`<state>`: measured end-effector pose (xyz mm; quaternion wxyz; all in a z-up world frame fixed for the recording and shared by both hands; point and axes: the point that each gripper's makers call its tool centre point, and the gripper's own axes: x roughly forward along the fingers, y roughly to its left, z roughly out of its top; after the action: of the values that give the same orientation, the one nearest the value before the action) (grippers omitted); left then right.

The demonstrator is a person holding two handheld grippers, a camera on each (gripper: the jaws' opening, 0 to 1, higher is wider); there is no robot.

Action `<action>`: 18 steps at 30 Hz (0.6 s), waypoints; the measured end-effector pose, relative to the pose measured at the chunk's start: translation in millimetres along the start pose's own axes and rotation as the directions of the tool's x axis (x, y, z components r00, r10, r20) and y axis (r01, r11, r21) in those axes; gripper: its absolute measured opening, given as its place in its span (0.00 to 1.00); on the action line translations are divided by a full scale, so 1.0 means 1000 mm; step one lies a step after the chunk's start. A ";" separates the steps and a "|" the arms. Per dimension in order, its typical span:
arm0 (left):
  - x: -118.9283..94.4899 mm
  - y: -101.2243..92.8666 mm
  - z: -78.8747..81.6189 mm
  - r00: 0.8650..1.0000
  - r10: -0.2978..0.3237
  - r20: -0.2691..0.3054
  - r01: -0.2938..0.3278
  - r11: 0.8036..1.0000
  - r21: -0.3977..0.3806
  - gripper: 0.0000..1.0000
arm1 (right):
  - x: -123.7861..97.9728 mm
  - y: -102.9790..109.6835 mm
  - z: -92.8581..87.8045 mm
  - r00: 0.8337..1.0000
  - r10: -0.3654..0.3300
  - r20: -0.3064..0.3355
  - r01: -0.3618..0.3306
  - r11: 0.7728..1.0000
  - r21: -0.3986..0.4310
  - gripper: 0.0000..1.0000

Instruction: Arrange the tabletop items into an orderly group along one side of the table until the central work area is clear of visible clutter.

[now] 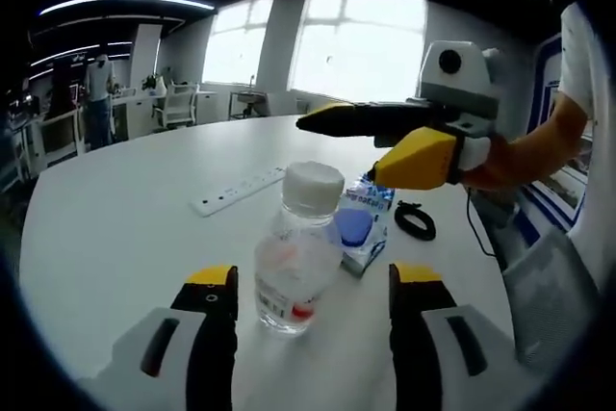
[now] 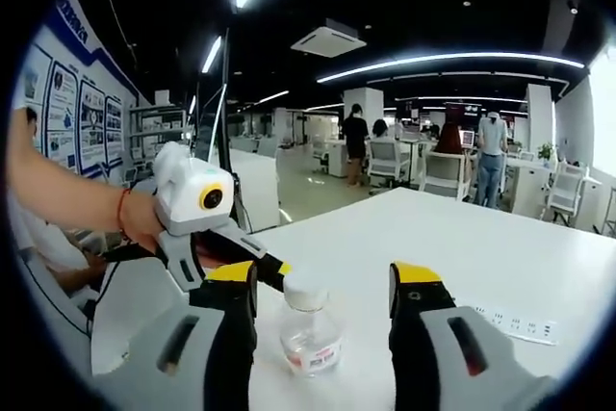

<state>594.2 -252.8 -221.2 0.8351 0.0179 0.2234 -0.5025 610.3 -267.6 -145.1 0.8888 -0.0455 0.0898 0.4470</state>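
A clear plastic bottle (image 1: 296,255) with a white cap stands upright on the white table (image 1: 115,238). My left gripper (image 1: 313,276) is open, one jaw on each side of the bottle and a gap at both sides. The right gripper (image 1: 308,124) reaches in from the right, above and beyond the bottle. In the right gripper view the same bottle (image 2: 310,332) stands between the wide-apart jaws of my open right gripper (image 2: 324,274). The left gripper (image 2: 271,272) comes at it from the left, held by a bare arm.
A white power strip (image 1: 236,190) lies beyond the bottle, and shows far right as power strip (image 2: 515,324). A blue packet (image 1: 361,223) and a black cable coil (image 1: 415,220) lie just right of the bottle. A grey chair (image 1: 549,286) stands at the table's edge. People and desks fill the background.
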 end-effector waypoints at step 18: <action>-0.049 -0.029 0.014 0.997 0.064 0.034 -0.062 0.997 -0.050 0.76 | -0.035 0.014 0.007 0.997 0.072 -0.034 -0.070 0.996 0.050 0.65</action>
<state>554.9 -230.3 -183.7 0.8545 -0.0043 0.2199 -0.4706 579.8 -285.6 -130.8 0.8714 -0.0285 0.1183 0.4752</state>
